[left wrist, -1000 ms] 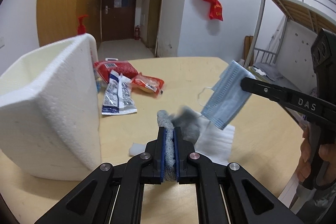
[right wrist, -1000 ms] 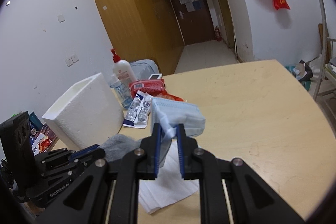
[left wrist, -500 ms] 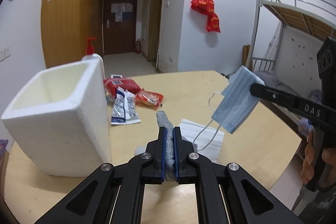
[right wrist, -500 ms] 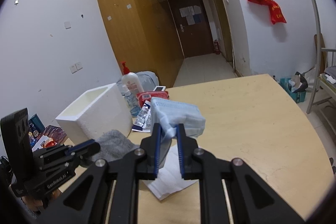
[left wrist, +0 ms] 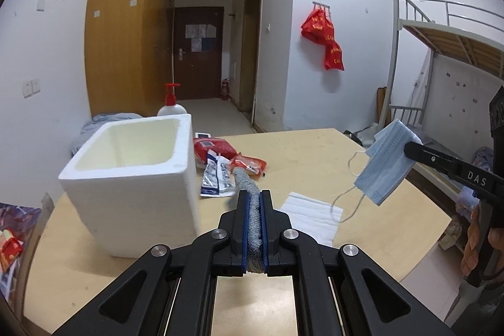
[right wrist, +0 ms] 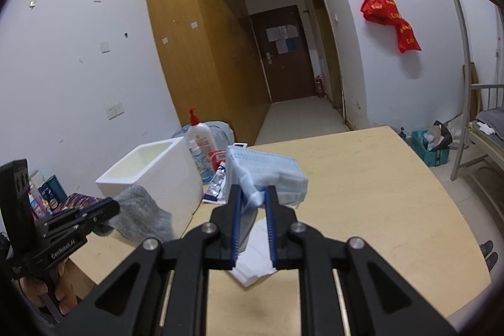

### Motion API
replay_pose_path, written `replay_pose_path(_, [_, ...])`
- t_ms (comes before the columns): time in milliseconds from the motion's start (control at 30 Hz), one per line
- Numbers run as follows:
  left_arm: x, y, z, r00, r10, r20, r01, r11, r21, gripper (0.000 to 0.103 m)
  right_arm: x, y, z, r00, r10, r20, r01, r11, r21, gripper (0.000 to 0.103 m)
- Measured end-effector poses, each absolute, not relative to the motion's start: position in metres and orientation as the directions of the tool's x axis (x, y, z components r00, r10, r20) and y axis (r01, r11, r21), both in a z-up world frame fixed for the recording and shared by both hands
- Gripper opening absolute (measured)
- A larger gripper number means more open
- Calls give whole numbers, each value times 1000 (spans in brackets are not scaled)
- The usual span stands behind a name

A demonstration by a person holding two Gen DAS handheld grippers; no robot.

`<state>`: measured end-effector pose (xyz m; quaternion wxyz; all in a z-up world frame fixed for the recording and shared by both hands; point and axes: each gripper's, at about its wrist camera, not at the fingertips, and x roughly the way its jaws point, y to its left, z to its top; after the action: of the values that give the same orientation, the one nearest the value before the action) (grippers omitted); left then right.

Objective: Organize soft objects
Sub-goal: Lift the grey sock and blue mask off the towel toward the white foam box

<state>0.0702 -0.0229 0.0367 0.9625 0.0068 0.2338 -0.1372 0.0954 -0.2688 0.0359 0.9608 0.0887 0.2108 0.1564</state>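
My left gripper (left wrist: 254, 197) is shut on a grey cloth (left wrist: 249, 194) and holds it above the table, just right of the open white foam box (left wrist: 132, 178). The cloth hangs from that gripper in the right wrist view (right wrist: 141, 216). My right gripper (right wrist: 253, 194) is shut on a light blue face mask (right wrist: 267, 175), held up in the air; the mask also shows at the right of the left wrist view (left wrist: 386, 162), its ear loops dangling. The foam box (right wrist: 151, 175) looks empty inside.
A white folded tissue (left wrist: 312, 218) lies on the wooden table (left wrist: 299, 153) under the mask. Red snack packets (left wrist: 214, 145), a blister pack sleeve (left wrist: 217, 175) and a pump bottle (left wrist: 171, 106) sit behind the box. A bunk bed (left wrist: 441, 52) stands right.
Both grippers have risen well above the table with the cloth and the mask still held. The foam box's open top has come into view from above.
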Motion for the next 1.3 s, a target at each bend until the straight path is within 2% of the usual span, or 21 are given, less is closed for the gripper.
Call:
replay_pose_path(767, [28,-1,41,887,-198,-417,212,977,-12,6,71,-245,35,841,404,-360,-353,914,201,18])
replay_pose_path(1300, [11,52,40,910,-31,-414,37,999,6,6,83,-168,29,737,550,-394,-533,830,163,18])
